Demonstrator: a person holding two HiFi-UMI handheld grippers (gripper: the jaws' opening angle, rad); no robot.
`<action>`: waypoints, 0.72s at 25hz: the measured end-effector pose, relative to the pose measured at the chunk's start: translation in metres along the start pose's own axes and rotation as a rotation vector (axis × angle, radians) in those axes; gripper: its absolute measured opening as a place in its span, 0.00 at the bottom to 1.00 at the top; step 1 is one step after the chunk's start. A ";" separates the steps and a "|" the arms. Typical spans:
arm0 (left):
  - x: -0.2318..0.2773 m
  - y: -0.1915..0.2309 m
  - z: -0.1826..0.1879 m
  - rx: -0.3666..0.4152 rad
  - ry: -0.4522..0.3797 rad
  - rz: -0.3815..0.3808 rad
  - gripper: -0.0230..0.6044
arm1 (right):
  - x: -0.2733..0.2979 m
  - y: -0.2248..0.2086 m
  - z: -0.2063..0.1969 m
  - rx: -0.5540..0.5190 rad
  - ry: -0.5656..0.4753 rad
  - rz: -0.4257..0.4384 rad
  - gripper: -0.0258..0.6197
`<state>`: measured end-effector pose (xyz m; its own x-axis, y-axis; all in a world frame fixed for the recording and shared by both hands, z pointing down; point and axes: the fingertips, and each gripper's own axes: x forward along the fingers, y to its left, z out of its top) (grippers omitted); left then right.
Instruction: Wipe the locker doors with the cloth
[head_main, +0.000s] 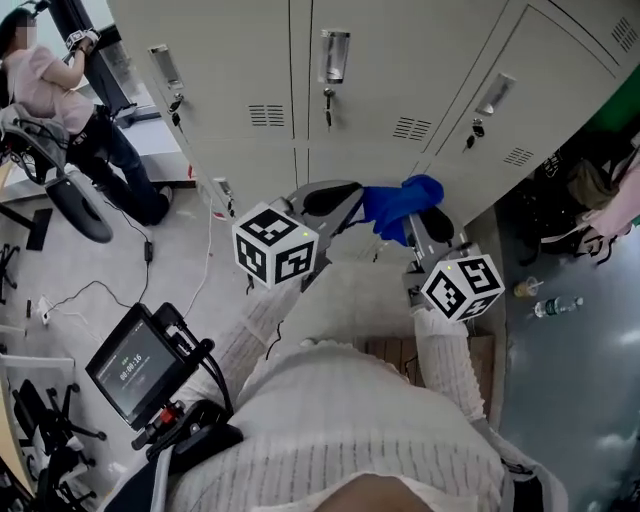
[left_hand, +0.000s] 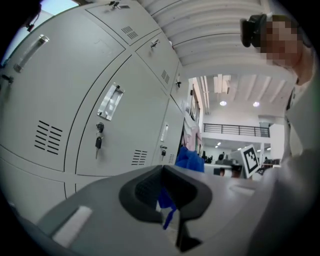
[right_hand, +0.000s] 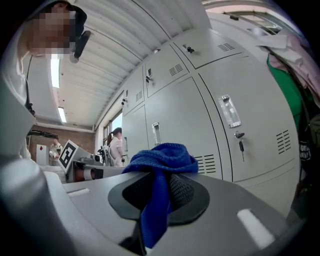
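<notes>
Raised side by side mid-frame before locker doors (head_main: 400, 60); pinching cloth (right_hand: 160, 157) in right hand-held gripper (right_hand: 159, 192), its end in left hand-held gripper (left_hand: 167, 192).

The cloth (head_main: 400, 205) is bright blue with a fine woven texture. The locker doors (head_main: 240, 60) are plain pale grey. The left claw (left_hand: 167, 202) and right claw (right_hand: 155, 195) are light grey with black textured pads (right_hand: 186, 192); their cubes (head_main: 275, 245) carry black-and-white square markers. The sleeves (head_main: 445, 360) are cream ribbed knit, and the floor (head_main: 590, 360) is mottled grey.
</notes>
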<state>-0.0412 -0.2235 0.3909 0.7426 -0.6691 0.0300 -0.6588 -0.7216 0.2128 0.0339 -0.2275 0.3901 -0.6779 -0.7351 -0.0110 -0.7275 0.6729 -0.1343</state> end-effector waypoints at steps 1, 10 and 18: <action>-0.004 -0.001 -0.004 -0.011 -0.001 0.004 0.04 | -0.002 0.001 -0.005 0.014 0.008 0.002 0.13; -0.038 -0.006 -0.037 -0.135 -0.038 0.085 0.04 | -0.012 0.038 -0.028 0.095 0.038 0.083 0.13; -0.042 -0.028 -0.044 -0.140 -0.004 0.023 0.04 | -0.029 0.049 -0.025 0.091 0.016 0.088 0.13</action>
<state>-0.0488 -0.1669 0.4267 0.7268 -0.6861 0.0325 -0.6520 -0.6743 0.3467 0.0150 -0.1711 0.4087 -0.7408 -0.6716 -0.0110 -0.6529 0.7239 -0.2229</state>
